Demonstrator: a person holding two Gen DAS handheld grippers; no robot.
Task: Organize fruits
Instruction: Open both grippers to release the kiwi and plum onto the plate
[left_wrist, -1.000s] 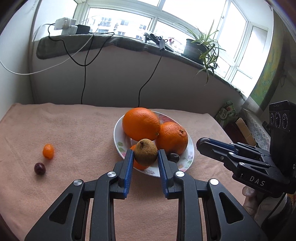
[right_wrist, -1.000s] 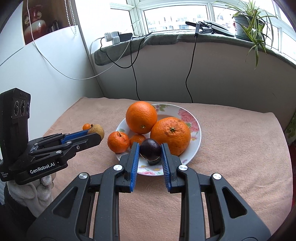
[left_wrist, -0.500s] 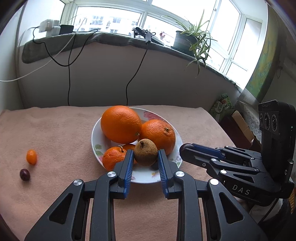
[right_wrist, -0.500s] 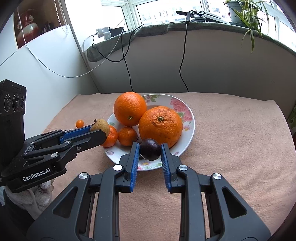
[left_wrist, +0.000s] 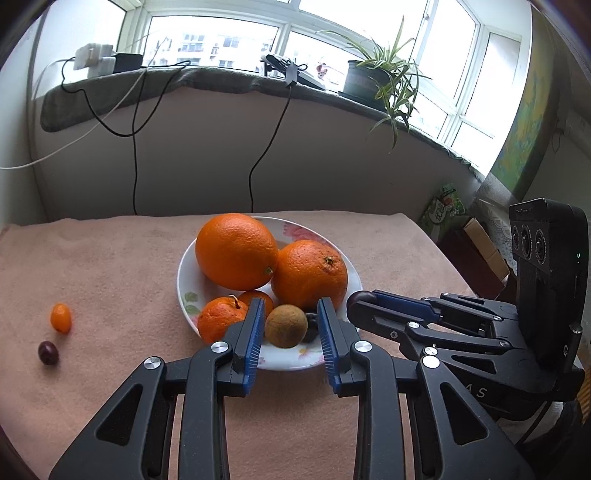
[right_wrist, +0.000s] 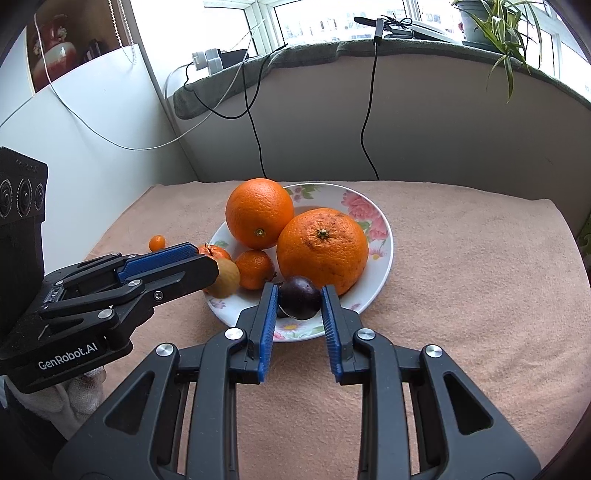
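Observation:
A white floral plate (left_wrist: 183, 280) (right_wrist: 386, 254) on the peach cloth holds two big oranges (left_wrist: 236, 251) (right_wrist: 322, 245) and two small mandarins (left_wrist: 218, 319). My left gripper (left_wrist: 290, 306) hovers over the plate's near rim, its jaws opening. A round brown fruit (left_wrist: 286, 326) (right_wrist: 226, 280) sits between the pads with a gap on each side. My right gripper (right_wrist: 300, 291) is shut on a dark purple fruit (right_wrist: 299, 297) above the plate's front edge. A small dark fruit (left_wrist: 312, 326) lies in the plate behind the brown one.
On the cloth left of the plate lie a kumquat (left_wrist: 61, 317) (right_wrist: 157, 242) and a small dark red fruit (left_wrist: 48, 352). Behind the table a wall rises to a sill with cables (left_wrist: 135, 147) and a potted plant (left_wrist: 373, 79). Boxes (left_wrist: 480, 243) stand past the table's right edge.
The left gripper came closer to the plate, then its jaws spread and let go of the brown fruit. The right gripper still grips the purple fruit in about the same place.

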